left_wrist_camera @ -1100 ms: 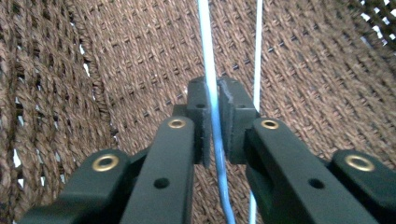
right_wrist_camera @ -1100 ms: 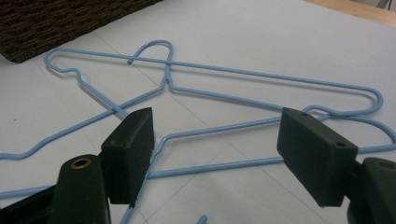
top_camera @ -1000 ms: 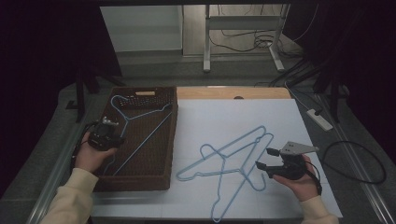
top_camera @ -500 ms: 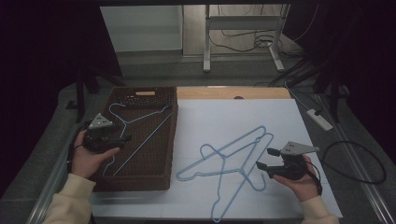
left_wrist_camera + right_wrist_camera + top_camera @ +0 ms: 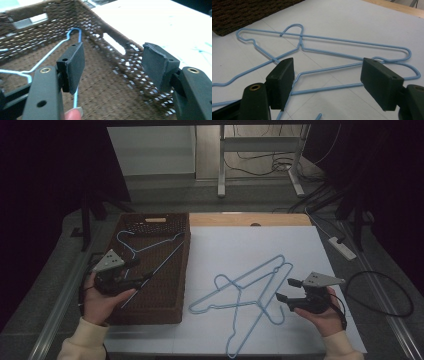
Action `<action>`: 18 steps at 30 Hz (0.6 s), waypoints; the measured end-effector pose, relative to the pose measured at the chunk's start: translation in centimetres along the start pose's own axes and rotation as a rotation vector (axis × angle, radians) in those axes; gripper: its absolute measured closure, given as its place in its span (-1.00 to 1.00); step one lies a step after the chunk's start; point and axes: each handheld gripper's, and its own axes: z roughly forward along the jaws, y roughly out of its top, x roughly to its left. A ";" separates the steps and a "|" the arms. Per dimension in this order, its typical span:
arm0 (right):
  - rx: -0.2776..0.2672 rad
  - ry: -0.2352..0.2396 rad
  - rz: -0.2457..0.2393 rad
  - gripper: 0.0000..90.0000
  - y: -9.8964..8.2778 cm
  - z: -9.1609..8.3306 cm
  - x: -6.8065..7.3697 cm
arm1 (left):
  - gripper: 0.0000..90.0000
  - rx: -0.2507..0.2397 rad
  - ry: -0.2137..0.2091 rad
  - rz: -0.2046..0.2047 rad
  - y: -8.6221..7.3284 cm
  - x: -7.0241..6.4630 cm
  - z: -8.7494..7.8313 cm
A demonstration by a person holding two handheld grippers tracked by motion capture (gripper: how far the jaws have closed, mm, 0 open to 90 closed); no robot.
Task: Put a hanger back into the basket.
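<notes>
My left tongs (image 5: pixel 145 276) hang over the brown wicker basket (image 5: pixel 177 270), jaws just swung wide with nothing between the pads; the blue hanger (image 5: pixel 50 53) lies on the basket floor below them, hook toward the far wall. My right tongs (image 5: pixel 286 290) sit to the right of the basket, low over the white desk (image 5: pixel 240 240), spread wide too and gripping nothing. Two more blue hangers (image 5: pixel 250 295) lie crossed between them and the basket. One wire may graze a pad; it's hard to tell.
</notes>
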 end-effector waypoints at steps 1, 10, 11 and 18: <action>0.000 -0.001 -0.001 -0.37 0.0 0.0 0.0 | -0.22 -0.003 -0.003 0.003 -0.1 -0.2 0.1; 0.015 -0.014 -0.011 -0.37 -0.2 0.0 0.1 | -0.22 -0.002 -0.051 0.021 -0.7 -2.1 0.8; 0.018 -0.015 -0.015 -0.37 -0.3 0.1 0.1 | -0.22 -0.003 -0.053 0.020 -0.8 -2.2 0.8; 0.023 -0.021 -0.014 -0.37 -0.3 0.1 0.3 | -0.22 0.004 -0.066 0.021 -1.2 -3.0 1.2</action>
